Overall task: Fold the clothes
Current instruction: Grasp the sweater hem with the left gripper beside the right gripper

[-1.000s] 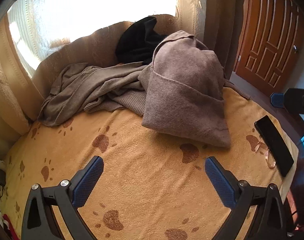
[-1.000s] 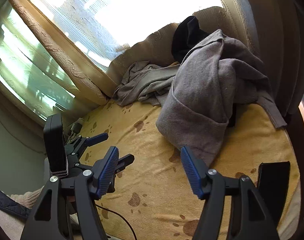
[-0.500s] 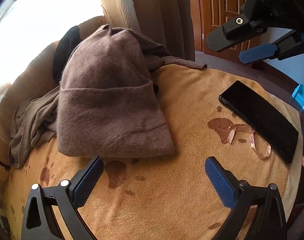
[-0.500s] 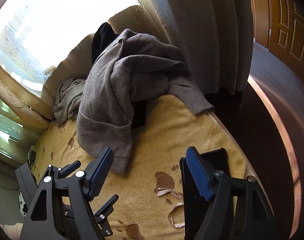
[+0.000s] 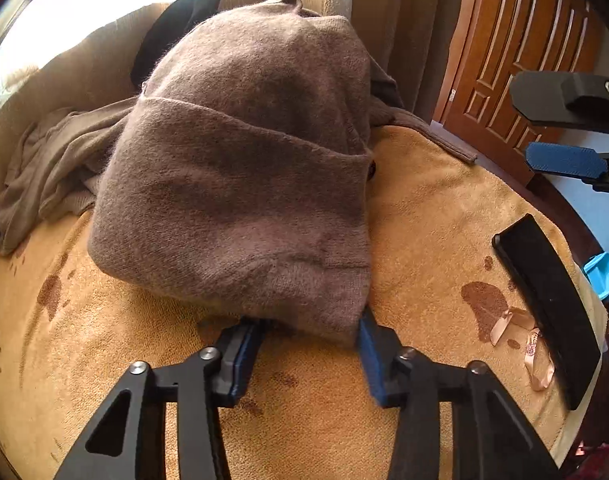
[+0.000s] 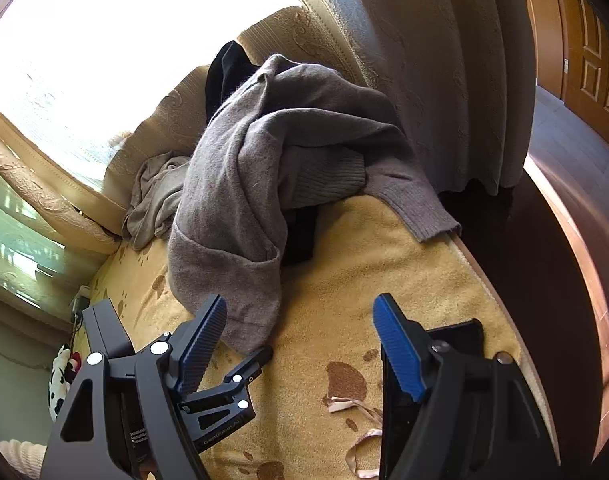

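Observation:
A brown-grey knitted sweater (image 5: 240, 152) lies heaped on the yellow paw-print blanket (image 5: 424, 220); one sleeve (image 6: 420, 212) trails to the blanket's edge. My left gripper (image 5: 304, 340) sits at the sweater's near hem corner. Its jaws have narrowed around the hem, which covers the tips, but a wide gap remains. The right wrist view shows one left fingertip (image 6: 260, 356) touching that hem. My right gripper (image 6: 300, 344) hovers open above the blanket, to the right of the sweater (image 6: 232, 200), and holds nothing.
A thin beige-grey garment (image 5: 44, 168) and a black garment (image 5: 176, 28) lie behind the sweater against the backrest. A black phone (image 5: 544, 312) and a pink ribbon (image 5: 524, 344) lie near the right edge. A curtain (image 6: 424, 60) and a wooden door (image 5: 516, 40) stand beyond.
My left gripper has moved forward to the sweater's hem and its jaws have narrowed around it. The right gripper has shifted a little and stays open.

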`<state>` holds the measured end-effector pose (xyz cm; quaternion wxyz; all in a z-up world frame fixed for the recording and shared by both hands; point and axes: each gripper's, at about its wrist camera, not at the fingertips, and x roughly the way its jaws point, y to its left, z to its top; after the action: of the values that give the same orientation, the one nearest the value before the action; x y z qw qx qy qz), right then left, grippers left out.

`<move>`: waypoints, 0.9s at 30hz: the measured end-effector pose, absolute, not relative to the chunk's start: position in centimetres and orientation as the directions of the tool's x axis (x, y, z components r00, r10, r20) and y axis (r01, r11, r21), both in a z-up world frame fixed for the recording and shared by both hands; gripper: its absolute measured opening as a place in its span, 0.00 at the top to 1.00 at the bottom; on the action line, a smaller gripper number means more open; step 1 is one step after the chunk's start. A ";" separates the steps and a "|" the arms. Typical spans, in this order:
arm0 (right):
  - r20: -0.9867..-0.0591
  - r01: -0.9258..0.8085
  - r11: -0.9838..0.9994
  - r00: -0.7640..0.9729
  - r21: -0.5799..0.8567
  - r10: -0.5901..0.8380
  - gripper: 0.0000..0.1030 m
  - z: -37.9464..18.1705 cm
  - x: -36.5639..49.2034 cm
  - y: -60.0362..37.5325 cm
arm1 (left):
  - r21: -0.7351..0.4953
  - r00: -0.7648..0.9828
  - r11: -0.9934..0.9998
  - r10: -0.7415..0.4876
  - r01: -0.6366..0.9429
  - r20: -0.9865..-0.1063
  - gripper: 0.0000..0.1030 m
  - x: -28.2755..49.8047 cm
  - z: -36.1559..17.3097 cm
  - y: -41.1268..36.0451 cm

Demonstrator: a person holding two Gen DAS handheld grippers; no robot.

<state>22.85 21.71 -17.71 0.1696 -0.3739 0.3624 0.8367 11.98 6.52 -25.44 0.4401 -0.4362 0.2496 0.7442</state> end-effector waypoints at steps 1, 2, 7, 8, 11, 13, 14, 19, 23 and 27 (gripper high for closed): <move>-0.745 -0.544 -0.688 -0.667 0.480 0.008 0.23 -17.8 22.3 21.7 | -0.013 -0.230 -0.489 0.433 -0.872 -0.871 0.74 12.0 -25.4 6.5; -0.739 -0.533 -0.693 -0.674 0.486 0.000 0.23 -18.0 21.9 21.7 | -0.013 -0.229 -0.491 0.430 -0.871 -0.873 0.76 11.9 -25.3 6.4; -0.709 -0.466 -0.695 -0.700 0.547 -0.088 0.23 -19.2 19.5 21.7 | -0.021 -0.258 -0.538 0.437 -0.843 -0.862 0.79 11.0 -23.9 5.2; -0.704 -0.452 -0.692 -0.701 0.563 -0.114 0.23 -19.6 19.0 21.6 | -0.021 -0.265 -0.543 0.443 -0.840 -0.856 0.79 10.9 -23.5 5.0; -0.691 -0.423 -0.665 -0.695 0.615 -0.196 0.33 -21.1 17.5 21.5 | -0.023 -0.286 -0.557 0.460 -0.830 -0.841 0.79 10.4 -22.2 4.3; -0.695 -0.423 -0.650 -0.680 0.631 -0.232 0.45 -22.0 16.4 21.3 | -0.023 -0.299 -0.564 0.471 -0.825 -0.830 0.79 10.1 -21.4 3.9; -0.703 -0.427 -0.648 -0.669 0.630 -0.242 0.48 -22.5 15.9 21.2 | -0.019 -0.302 -0.559 0.477 -0.829 -0.825 0.79 10.0 -21.2 3.9; -0.739 -0.445 -0.677 -0.636 0.586 -0.223 0.74 -23.0 13.9 20.2 | 0.012 -0.327 -0.546 0.484 -0.838 -0.812 0.78 10.1 -20.8 3.3; -0.733 -0.418 -0.718 -0.654 0.556 -0.187 0.92 -21.0 13.6 19.2 | 0.048 -0.358 -0.540 0.487 -0.840 -0.796 0.78 10.2 -20.6 2.8; -0.700 -0.402 -0.699 -0.687 0.591 -0.197 0.92 -19.2 13.3 19.2 | 0.084 -0.389 -0.534 0.490 -0.841 -0.780 0.78 10.2 -20.5 2.3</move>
<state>13.29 19.15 -19.21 0.0616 -0.3910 0.3830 0.8347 10.22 2.27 -20.48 0.4176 -0.3623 0.2421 0.7973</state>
